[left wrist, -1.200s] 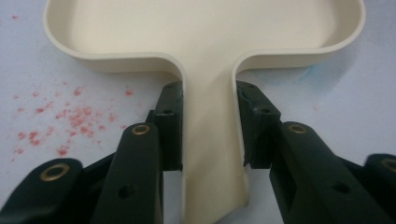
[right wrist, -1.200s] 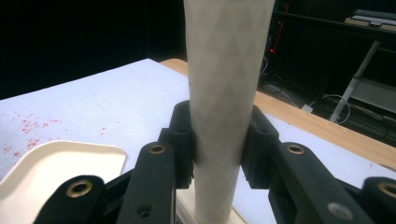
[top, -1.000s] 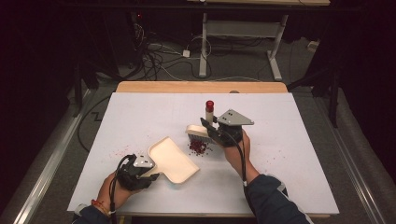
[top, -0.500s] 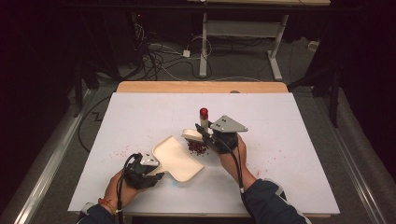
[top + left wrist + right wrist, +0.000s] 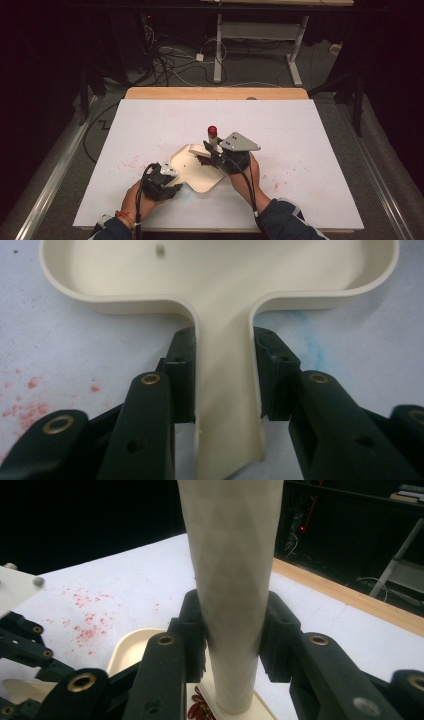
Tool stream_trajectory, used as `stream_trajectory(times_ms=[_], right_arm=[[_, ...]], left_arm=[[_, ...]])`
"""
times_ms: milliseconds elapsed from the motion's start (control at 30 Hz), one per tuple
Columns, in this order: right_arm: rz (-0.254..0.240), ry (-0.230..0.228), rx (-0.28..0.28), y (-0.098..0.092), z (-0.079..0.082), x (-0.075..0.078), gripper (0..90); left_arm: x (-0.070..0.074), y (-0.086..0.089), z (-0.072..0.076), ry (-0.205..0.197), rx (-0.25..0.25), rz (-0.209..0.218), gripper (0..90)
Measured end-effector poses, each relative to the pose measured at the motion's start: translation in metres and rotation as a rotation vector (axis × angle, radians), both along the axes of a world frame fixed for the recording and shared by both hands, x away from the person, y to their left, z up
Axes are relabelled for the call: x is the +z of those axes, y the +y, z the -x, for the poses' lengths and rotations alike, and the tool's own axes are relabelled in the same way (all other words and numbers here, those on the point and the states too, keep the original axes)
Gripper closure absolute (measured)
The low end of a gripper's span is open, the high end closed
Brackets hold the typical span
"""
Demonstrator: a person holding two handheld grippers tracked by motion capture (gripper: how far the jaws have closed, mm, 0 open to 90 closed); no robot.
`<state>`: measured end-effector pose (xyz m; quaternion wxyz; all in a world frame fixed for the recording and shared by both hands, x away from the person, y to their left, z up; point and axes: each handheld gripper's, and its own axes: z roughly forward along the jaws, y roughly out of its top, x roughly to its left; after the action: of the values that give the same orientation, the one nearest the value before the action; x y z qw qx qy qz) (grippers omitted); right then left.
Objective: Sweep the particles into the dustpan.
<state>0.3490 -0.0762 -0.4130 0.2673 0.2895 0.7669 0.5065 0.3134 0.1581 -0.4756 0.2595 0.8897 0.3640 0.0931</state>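
While the cream dustpan (image 5: 196, 169) lies flat on the white table (image 5: 310, 135), the left gripper (image 5: 162, 179) pinches the pan's handle (image 5: 227, 405) from both sides, at the pan's near left corner. The right gripper (image 5: 216, 154) clamps the pale brush handle (image 5: 231, 580), which stands upright over the pan's far right edge and ends in a red tip (image 5: 212, 131). Dark red beans (image 5: 203, 160) lie at the brush's foot, inside the pan. Red specks (image 5: 131, 161) dot the table left of the pan.

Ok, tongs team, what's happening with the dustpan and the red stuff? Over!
Left tongs shut on dustpan handle. Right tongs shut on brush handle, pushing red bits into pan. Nothing blocking.
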Motion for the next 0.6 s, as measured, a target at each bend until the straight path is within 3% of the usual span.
stream_trajectory(times_ms=[600], right_arm=[[-0.014, 0.001, 0.050, 0.009, 0.015, 0.002, 69.7]], left_arm=[[-0.002, -0.001, -0.006, -0.001, -0.012, -0.002, 63.3]])
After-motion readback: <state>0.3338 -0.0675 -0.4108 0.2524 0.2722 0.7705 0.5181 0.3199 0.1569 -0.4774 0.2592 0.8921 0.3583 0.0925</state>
